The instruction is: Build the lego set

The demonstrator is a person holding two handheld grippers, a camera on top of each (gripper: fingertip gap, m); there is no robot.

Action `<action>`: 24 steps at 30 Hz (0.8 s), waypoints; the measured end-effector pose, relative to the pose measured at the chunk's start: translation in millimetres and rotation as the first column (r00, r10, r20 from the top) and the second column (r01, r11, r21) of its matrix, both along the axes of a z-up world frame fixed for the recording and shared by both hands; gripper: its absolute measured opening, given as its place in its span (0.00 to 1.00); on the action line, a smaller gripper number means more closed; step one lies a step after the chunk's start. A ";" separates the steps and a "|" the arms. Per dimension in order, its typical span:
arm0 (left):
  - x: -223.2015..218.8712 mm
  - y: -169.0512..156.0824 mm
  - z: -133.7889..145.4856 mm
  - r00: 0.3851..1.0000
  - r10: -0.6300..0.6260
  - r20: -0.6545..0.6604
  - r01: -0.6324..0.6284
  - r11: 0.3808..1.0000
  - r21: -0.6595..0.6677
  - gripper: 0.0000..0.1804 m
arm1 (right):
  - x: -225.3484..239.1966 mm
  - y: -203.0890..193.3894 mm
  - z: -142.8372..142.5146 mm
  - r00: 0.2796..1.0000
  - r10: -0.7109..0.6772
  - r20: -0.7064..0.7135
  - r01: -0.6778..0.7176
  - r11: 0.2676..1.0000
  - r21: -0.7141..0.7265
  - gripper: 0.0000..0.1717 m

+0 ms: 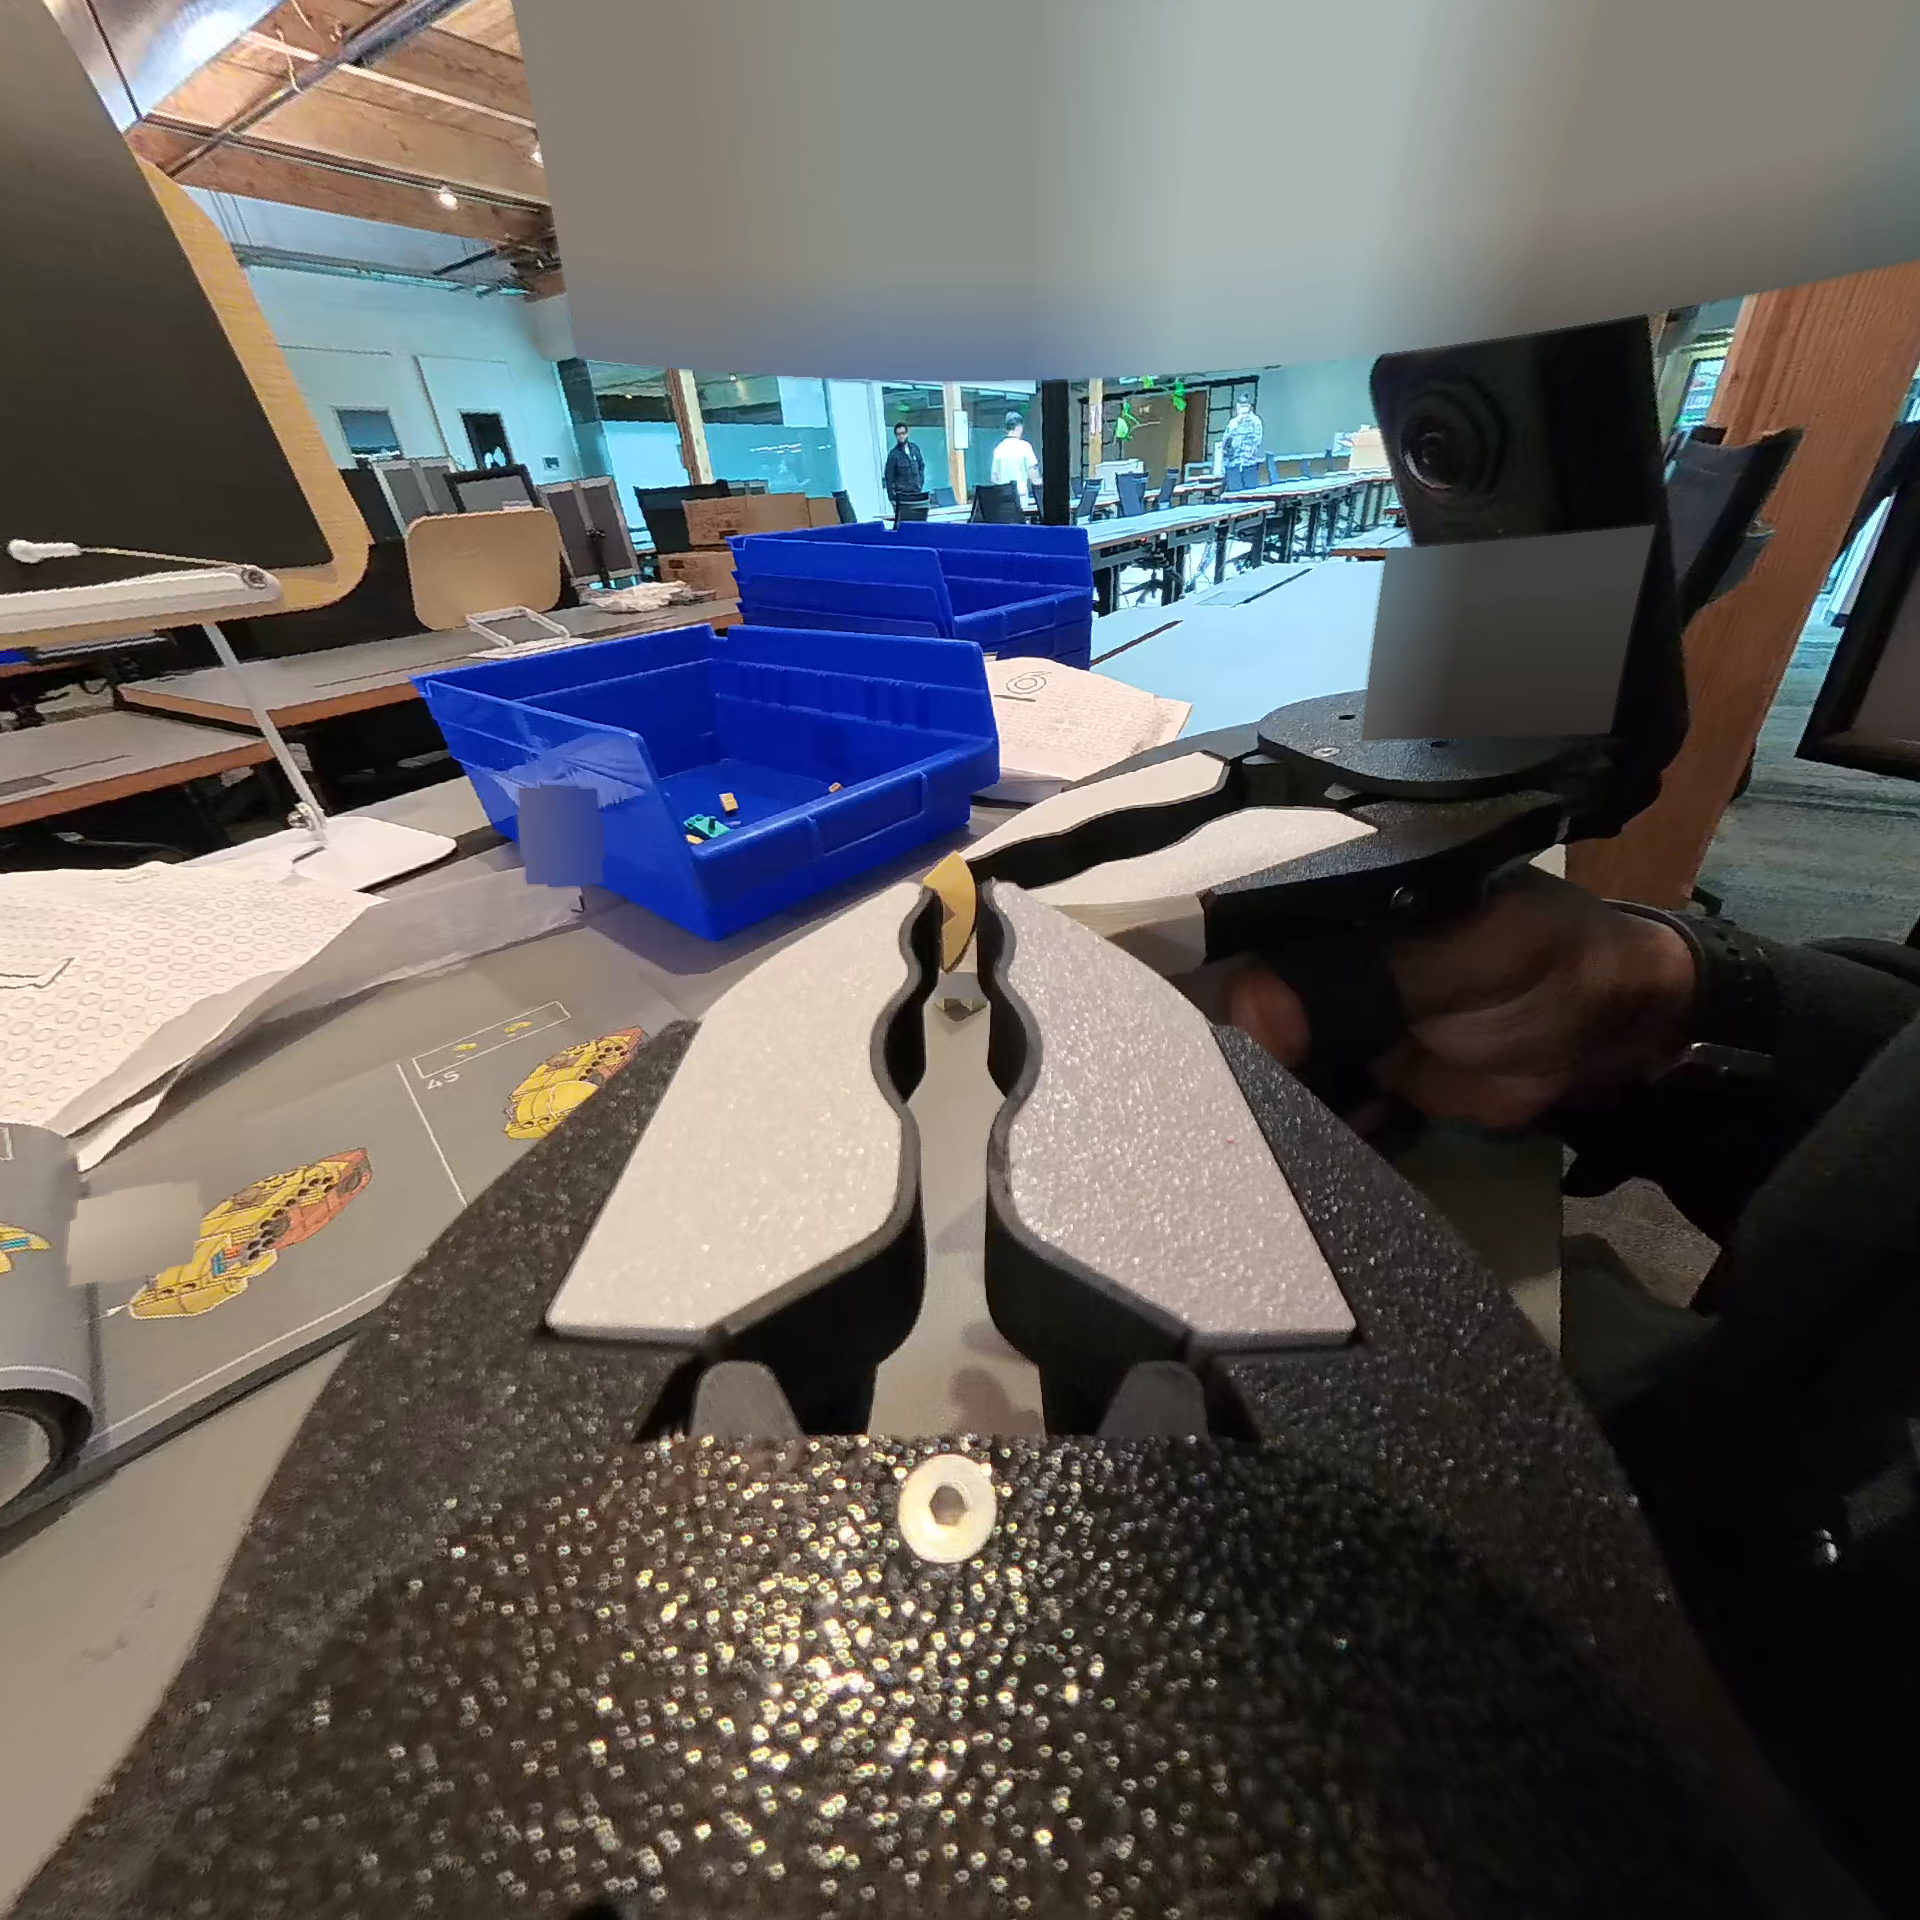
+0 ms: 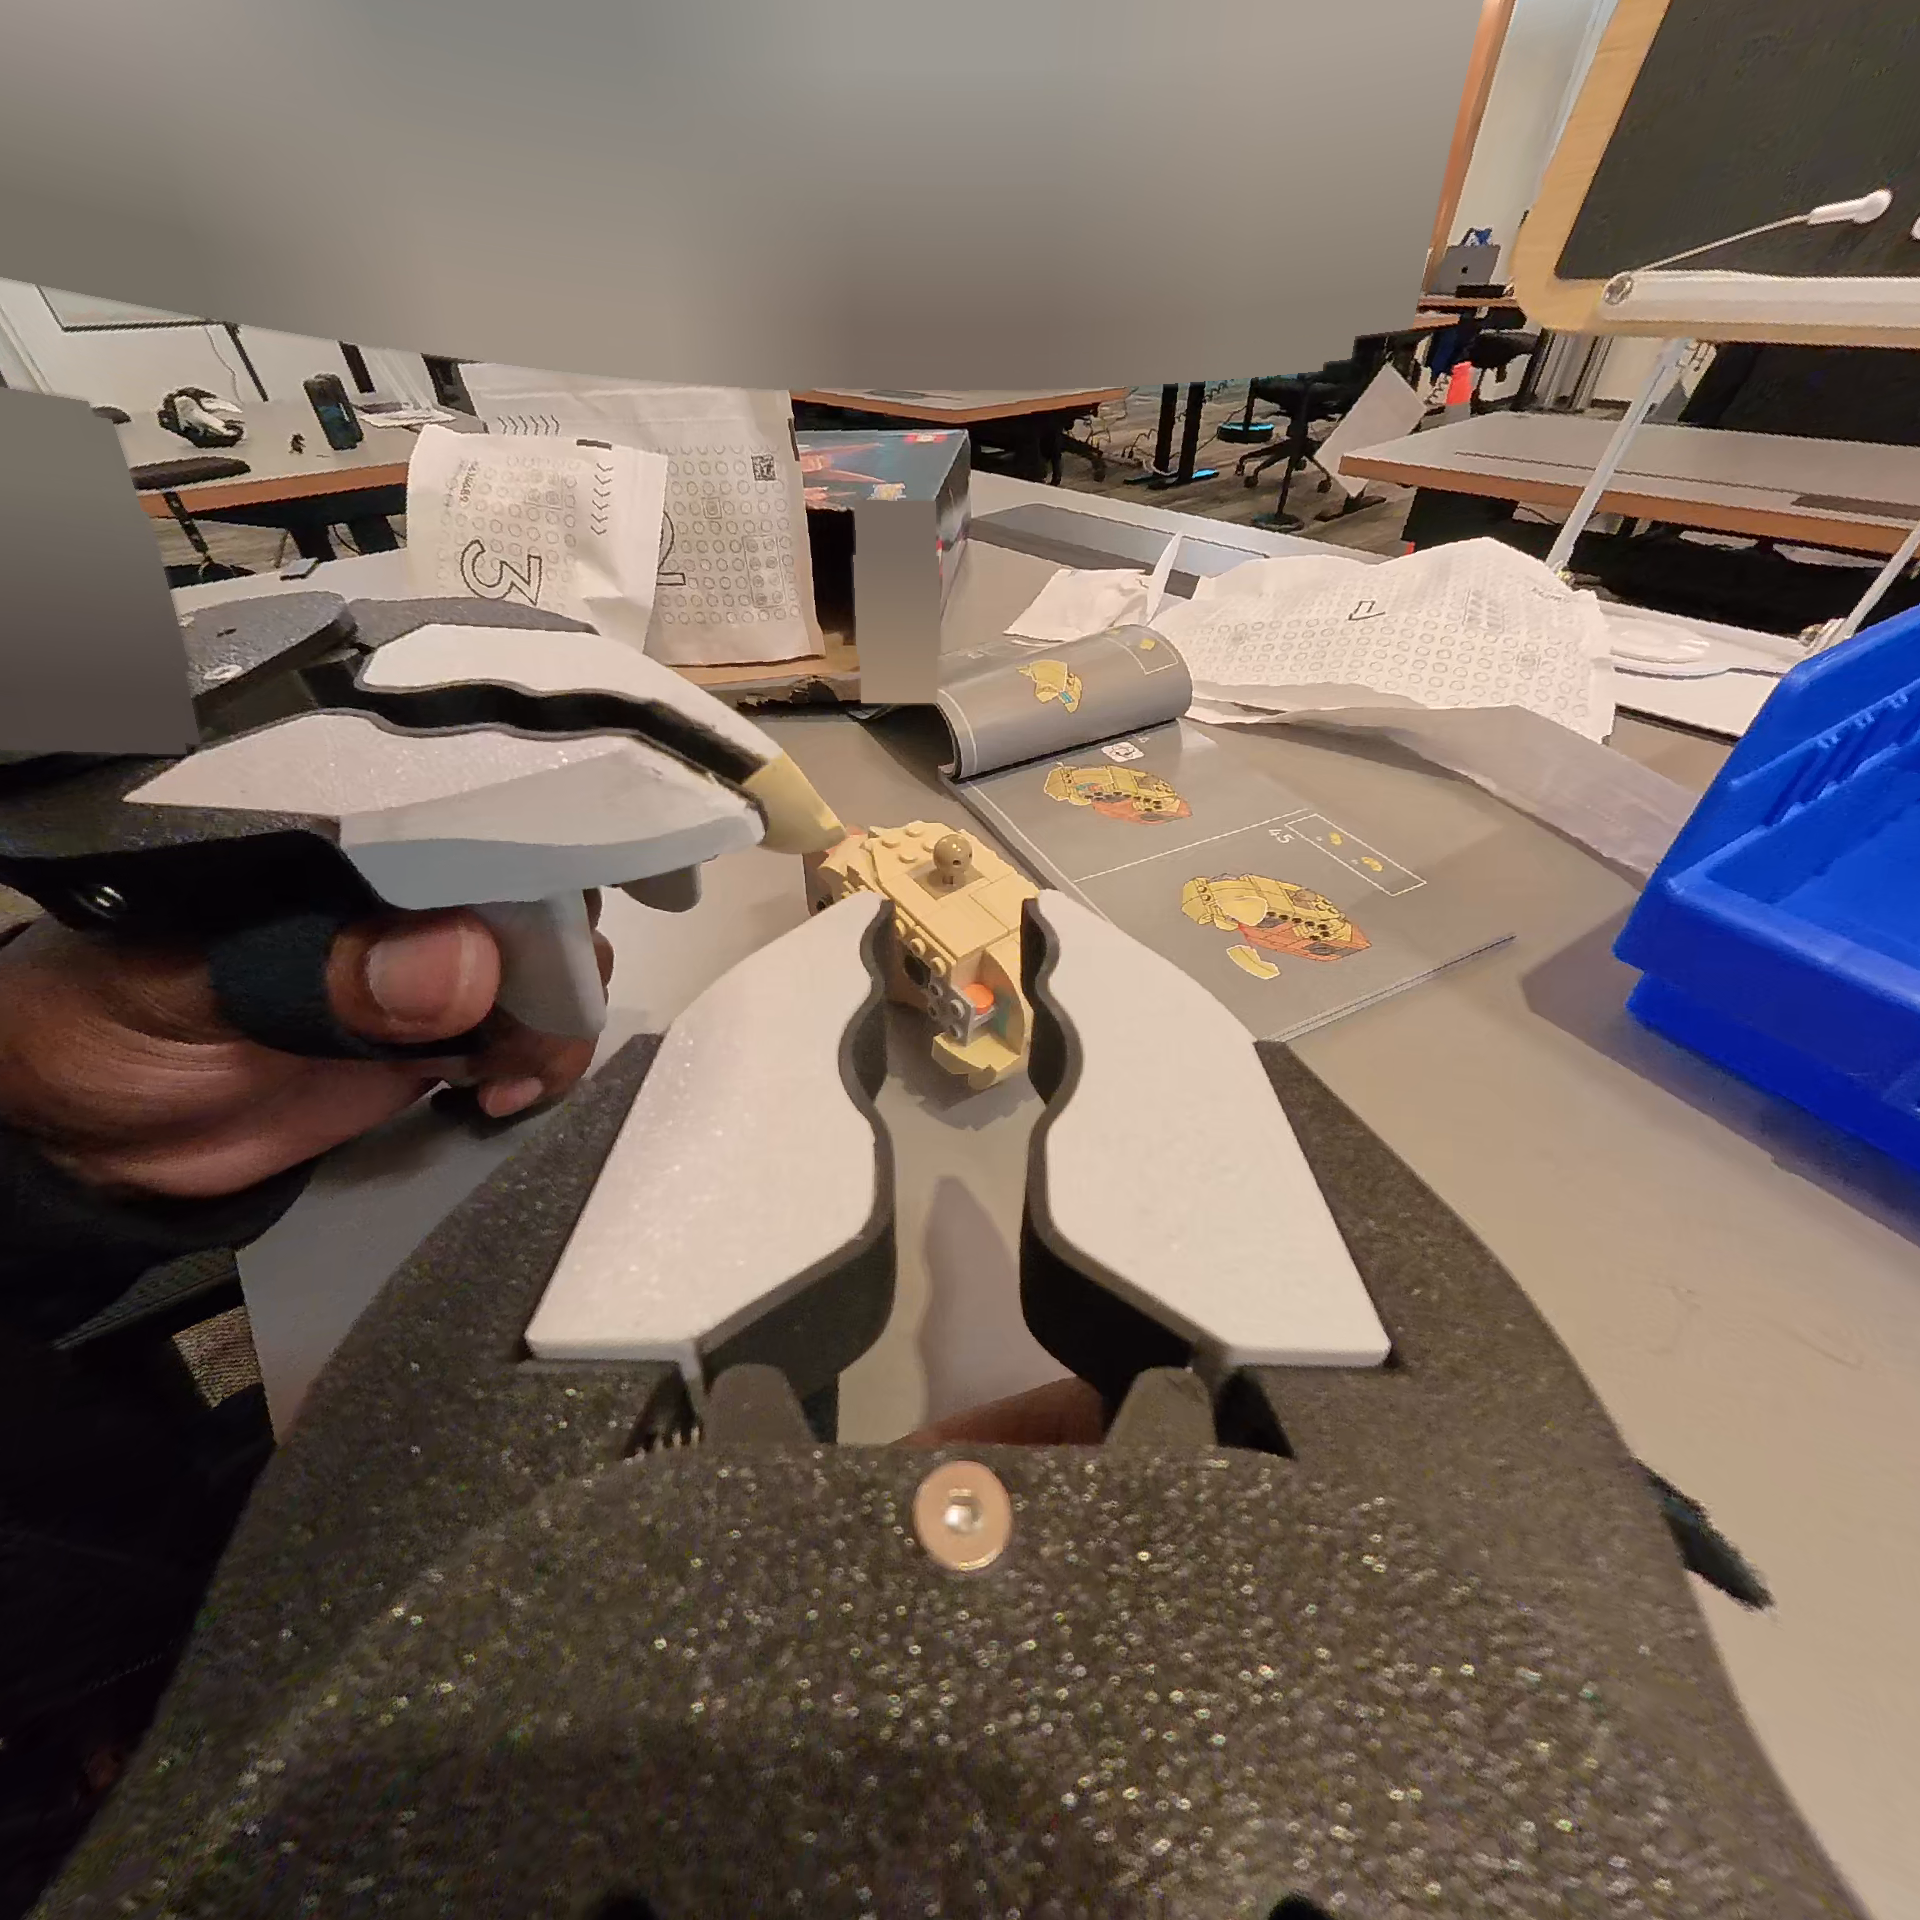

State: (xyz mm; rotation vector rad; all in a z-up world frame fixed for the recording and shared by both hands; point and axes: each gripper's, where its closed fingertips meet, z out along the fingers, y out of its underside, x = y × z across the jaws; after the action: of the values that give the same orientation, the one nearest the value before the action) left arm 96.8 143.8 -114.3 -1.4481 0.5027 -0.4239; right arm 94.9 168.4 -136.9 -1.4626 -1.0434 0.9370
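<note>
Writing shows on the open instruction booklet [image 2: 1226, 831], on the white paper bags [image 2: 540, 540] and on the box [image 2: 883, 488] behind them; none of it is repeated here. The booklet pages are grey with drawings of a tan and orange brick model.

The counter [image 2: 1455, 1195] is plain grey. On it lie the booklet, crumpled white bags [image 2: 1392, 644] and a blue bin [image 1: 727, 769] with a few small loose pieces inside; more blue bins [image 1: 914, 582] are stacked behind it. The room is a large open office with rows of desks, a timber ceiling and a few people standing far off.

The right tool [image 2: 951, 935] is closed part-way on a small tan brick model [image 2: 951, 935]; its two fingers [image 2: 790, 1039] sit against the model's sides, and the model is held just above the counter. The left tool [image 1: 951, 920], held by a hand [image 2: 260, 1018], is nearly closed on a small tan curved piece [image 1: 951, 914] pinched at its tips. In the right wrist view that piece [image 2: 795, 810] is at the top rear edge of the model, touching it or just beside it.
</note>
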 end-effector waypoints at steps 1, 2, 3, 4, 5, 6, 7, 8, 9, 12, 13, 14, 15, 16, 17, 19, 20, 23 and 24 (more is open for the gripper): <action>0.3 0.0 -0.2 1.000 -0.001 -0.003 0.001 1.000 0.000 0.03 | 0.2 0.3 0.0 1.000 0.001 -0.001 -0.001 1.000 -0.004 0.13; 0.5 0.0 -0.4 1.000 -0.001 -0.004 0.001 1.000 -0.001 0.03 | 0.3 0.5 0.0 1.000 0.002 -0.003 -0.002 1.000 -0.008 0.13; 0.5 0.3 -0.6 1.000 -0.002 -0.003 0.002 1.000 -0.003 0.03 | 0.3 0.8 -0.2 1.000 0.002 -0.003 -0.002 1.000 -0.012 0.13; 0.2 0.6 -0.8 1.000 -0.003 0.000 0.003 1.000 -0.008 0.03 | 0.4 1.2 -0.3 1.000 0.003 -0.003 -0.003 1.000 -0.017 0.13; -0.2 1.1 -0.9 1.000 -0.005 0.006 0.005 1.000 -0.015 0.03 | 0.3 1.6 -0.7 1.000 0.003 -0.002 -0.004 1.000 -0.022 0.13; -1.0 1.7 -1.2 1.000 -0.007 0.015 0.008 1.000 -0.023 0.03 | 0.2 1.9 -1.1 1.000 0.004 -0.001 -0.004 1.000 -0.027 0.13; -2.0 2.6 -1.3 1.000 -0.010 0.026 0.011 0.999 -0.034 0.03 | 0.1 2.3 -1.5 1.000 0.004 0.000 -0.004 0.999 -0.033 0.13; -3.2 3.3 -2.0 0.999 -0.012 0.038 0.013 0.999 -0.049 0.03 | 0.1 2.8 -1.9 1.000 0.004 0.002 -0.004 0.999 -0.038 0.13; -4.4 4.1 -2.7 0.999 -0.015 0.051 0.018 0.998 -0.066 0.03 | 0.1 3.2 -2.2 1.000 0.004 0.002 -0.004 0.999 -0.042 0.13; -7.1 5.4 -2.9 0.995 -0.031 0.093 0.040 0.995 -0.097 0.03 | 0.0 4.0 -2.7 1.000 0.004 0.004 -0.004 0.999 -0.052 0.13; -8.1 6.1 -3.0 0.994 -0.035 0.107 0.047 0.993 -0.106 0.03 | -0.2 4.2 -3.1 1.000 0.005 0.005 -0.004 0.999 -0.053 0.13; -9.0 6.8 -3.1 0.992 -0.039 0.120 0.053 0.992 -0.115 0.03 | -0.4 4.3 -3.4 1.000 0.005 0.008 -0.005 0.998 -0.055 0.13; -10.0 7.5 -3.1 0.990 -0.042 0.133 0.058 0.991 -0.122 0.03 | -0.6 4.3 -3.8 1.000 0.006 0.011 -0.006 0.998 -0.056 0.13; -10.9 8.1 -3.2 0.989 -0.044 0.145 0.063 0.990 -0.129 0.03 | -0.9 4.2 -4.1 1.000 0.008 0.012 -0.007 0.998 -0.058 0.13; -11.8 8.6 -3.2 0.987 -0.045 0.155 0.067 0.989 -0.135 0.03 | -1.0 4.4 -4.3 1.000 0.008 0.013 -0.008 0.998 -0.060 0.13; -13.5 9.4 -3.0 0.984 -0.047 0.174 0.073 0.987 -0.143 0.03 | -1.0 4.6 -4.5 1.000 0.009 0.014 -0.009 0.998 -0.064 0.13; -14.2 9.7 -2.9 0.982 -0.048 0.181 0.075 0.987 -0.145 0.03 | -1.1 4.8 -4.7 1.000 0.009 0.014 -0.008 0.998 -0.065 0.13; -15.7 10.2 -2.6 0.980 -0.047 0.195 0.077 0.986 -0.149 0.03 | -1.3 4.8 -4.8 1.000 0.010 0.015 -0.009 0.998 -0.065 0.13; -15.9 10.3 -2.5 0.979 -0.046 0.197 0.077 0.986 -0.150 0.03 | -1.4 4.7 -5.0 1.000 0.010 0.016 -0.009 0.998 -0.065 0.13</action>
State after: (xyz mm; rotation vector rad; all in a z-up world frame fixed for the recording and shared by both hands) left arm 80.9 154.1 -116.8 -1.5264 0.3650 -0.6587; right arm 93.6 173.2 -141.9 -1.5223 -1.0408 0.9757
